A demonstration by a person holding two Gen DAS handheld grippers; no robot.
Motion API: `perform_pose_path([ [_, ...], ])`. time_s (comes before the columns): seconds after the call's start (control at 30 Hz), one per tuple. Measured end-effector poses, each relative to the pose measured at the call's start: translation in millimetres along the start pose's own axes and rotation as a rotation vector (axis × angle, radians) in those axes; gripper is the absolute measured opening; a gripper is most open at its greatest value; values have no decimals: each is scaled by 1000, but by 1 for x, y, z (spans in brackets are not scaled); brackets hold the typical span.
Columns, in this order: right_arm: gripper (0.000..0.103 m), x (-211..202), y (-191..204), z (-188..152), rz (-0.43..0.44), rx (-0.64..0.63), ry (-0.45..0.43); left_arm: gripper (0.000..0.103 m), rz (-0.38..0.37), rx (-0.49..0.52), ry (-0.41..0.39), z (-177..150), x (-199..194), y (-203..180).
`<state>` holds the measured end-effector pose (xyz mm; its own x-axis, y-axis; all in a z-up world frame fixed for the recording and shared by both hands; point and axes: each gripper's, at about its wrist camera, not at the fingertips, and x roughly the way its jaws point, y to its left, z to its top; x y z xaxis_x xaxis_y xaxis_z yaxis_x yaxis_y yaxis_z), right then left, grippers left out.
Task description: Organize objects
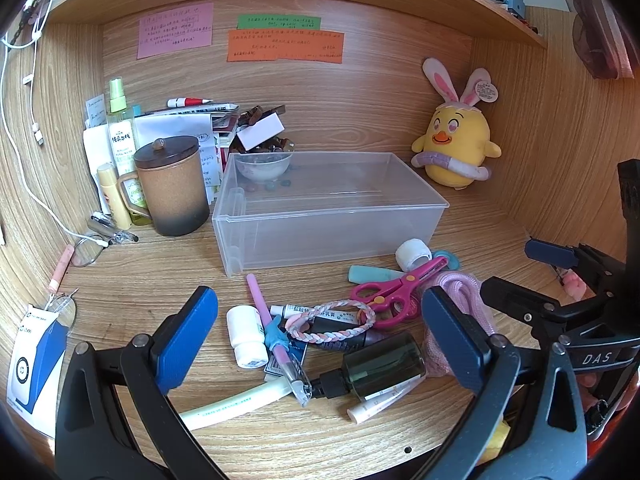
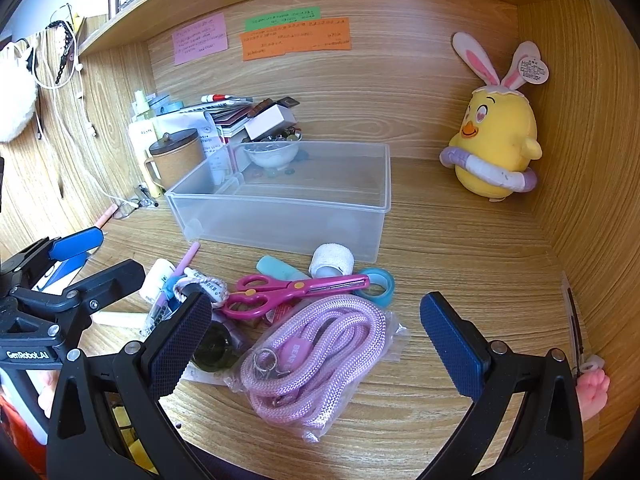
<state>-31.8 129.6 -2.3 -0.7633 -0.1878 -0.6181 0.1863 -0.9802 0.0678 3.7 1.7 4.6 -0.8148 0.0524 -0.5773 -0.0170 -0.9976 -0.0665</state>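
On the table [image 2: 460,240], the clear bin [image 2: 280,204] sits beyond both spread, empty tools; the pink rope [image 2: 316,356] lies between the right hand-held gripper [image 2: 316,336] pads, the dark bottle [image 1: 384,364] between the left hand-held gripper [image 1: 320,336] pads
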Motion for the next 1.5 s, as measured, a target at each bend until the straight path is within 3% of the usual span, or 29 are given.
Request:
perform_pose_path([
  [0.53, 103, 0, 2, -1, 1, -6, 7, 103, -20, -10, 23, -4, 4, 2],
  [0.8, 103, 8, -6, -7, -35, -1, 25, 103, -11, -27, 58, -17, 7, 26],
  [0.97, 103, 14, -28, -13, -67, 63, 49, 83, 28, -11, 126, -32, 11, 45],
  [1.17, 103, 24, -46, -24, -29, 150, 106, 82, 17, 4, 203, -56, 14, 61],
  [1.43, 103, 47, -30, -30, 21, 169, 172, 82, 20, 39, 258, -70, 32, 60],
  [1.5, 103, 54, -24, -31, 11, 154, 185, 77, 22, 34, 258, -71, 35, 61],
])
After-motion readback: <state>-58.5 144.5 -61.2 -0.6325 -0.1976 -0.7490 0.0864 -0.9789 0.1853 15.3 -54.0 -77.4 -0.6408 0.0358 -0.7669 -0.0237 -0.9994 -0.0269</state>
